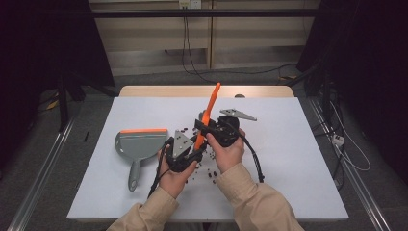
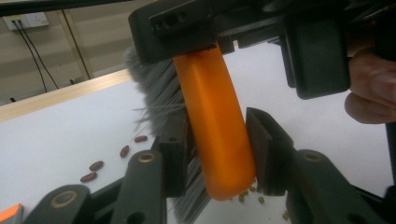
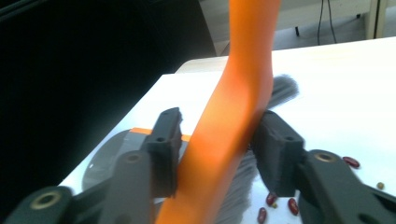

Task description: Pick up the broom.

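Note:
An orange hand brush (image 1: pixel 211 103) with grey bristles is held up over the middle of the white table (image 1: pixel 293 159), handle pointing up and away. My left gripper (image 1: pixel 188 153) clasps its lower end; in the left gripper view the orange body (image 2: pixel 215 130) sits between the jaws of the left gripper (image 2: pixel 215 144), pads against its sides. My right gripper (image 1: pixel 211 127) holds higher up; in the right gripper view both pads of that gripper (image 3: pixel 217 140) press on the orange handle (image 3: pixel 233 116). Several dark red beans (image 1: pixel 208 169) lie scattered below the hands.
A grey dustpan (image 1: pixel 139 144) with an orange lip lies on the table left of the hands, handle toward the person. More beans (image 2: pixel 112 158) lie beside the bristles. Cables trail from both grippers. Dark stands and floor cables surround the table.

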Demonstrator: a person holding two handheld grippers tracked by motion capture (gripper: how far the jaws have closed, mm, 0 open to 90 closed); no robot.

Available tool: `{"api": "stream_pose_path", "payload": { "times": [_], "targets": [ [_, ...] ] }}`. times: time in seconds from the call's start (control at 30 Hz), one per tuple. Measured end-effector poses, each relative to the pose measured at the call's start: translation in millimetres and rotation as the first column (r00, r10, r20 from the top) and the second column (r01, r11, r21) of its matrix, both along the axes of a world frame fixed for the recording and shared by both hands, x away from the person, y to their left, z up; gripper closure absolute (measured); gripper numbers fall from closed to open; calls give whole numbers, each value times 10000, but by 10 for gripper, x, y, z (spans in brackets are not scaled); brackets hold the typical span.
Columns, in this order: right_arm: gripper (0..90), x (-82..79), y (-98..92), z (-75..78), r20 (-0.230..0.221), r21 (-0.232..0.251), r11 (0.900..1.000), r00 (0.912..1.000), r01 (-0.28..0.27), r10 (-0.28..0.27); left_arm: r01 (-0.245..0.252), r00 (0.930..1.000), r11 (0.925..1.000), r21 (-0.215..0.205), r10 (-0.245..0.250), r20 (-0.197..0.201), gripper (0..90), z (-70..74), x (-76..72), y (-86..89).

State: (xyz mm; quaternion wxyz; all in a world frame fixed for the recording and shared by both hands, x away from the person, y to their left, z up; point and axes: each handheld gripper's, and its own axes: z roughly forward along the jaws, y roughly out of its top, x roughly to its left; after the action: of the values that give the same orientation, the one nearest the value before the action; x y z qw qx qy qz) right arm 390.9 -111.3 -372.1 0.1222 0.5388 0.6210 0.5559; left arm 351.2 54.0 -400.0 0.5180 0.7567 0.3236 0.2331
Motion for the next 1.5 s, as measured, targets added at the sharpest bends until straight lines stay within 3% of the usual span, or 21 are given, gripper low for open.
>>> {"api": "stream_pose_path", "payload": {
  "times": [0.07,0.13,0.17,0.23,0.4,0.5,0.63,0.73,1.0,1.3,1.5],
  "targets": [
    [703,12,-21,33,-17,457,9987,9997,-238,239,145,9998,9998,-140,-146,-102,525,-8,31,3],
    [706,20,-31,56,424,41,9997,9988,-260,258,399,9992,9986,-340,-401,-28,481,-8,48,25],
    [706,20,-31,56,424,41,9997,9988,-260,258,471,9989,9982,-371,-473,-60,481,-3,54,39],
    [705,56,-122,54,485,-163,9995,9985,-259,267,430,9990,9981,-453,-436,-129,335,5,67,72],
    [705,75,-290,77,617,-389,9987,9975,-319,343,557,9974,9965,-619,-583,-412,267,20,110,182],
    [705,75,-407,91,813,-918,9950,9956,-398,473,625,9963,9938,-916,-676,-535,215,43,133,248],
    [704,89,-575,76,715,-1202,9917,9959,-467,555,1025,9915,9879,-1162,-1108,-676,151,85,155,328],
    [704,81,-701,73,680,-1534,9869,9959,-491,601,1052,9900,9869,-1224,-1155,-809,110,108,175,417],
    [703,37,-997,36,420,-2366,9705,9975,-460,575,834,9935,9865,-1407,-933,-659,66,157,223,713],
    [704,-6,-1207,5,121,-2906,9554,9982,-530,591,650,9945,9886,-1358,-753,-723,55,140,238,1023],
    [704,-21,-1306,-18,-124,-3004,9521,9984,-570,558,542,9949,9897,-1328,-648,-771,53,99,228,1204]
  ]
}}
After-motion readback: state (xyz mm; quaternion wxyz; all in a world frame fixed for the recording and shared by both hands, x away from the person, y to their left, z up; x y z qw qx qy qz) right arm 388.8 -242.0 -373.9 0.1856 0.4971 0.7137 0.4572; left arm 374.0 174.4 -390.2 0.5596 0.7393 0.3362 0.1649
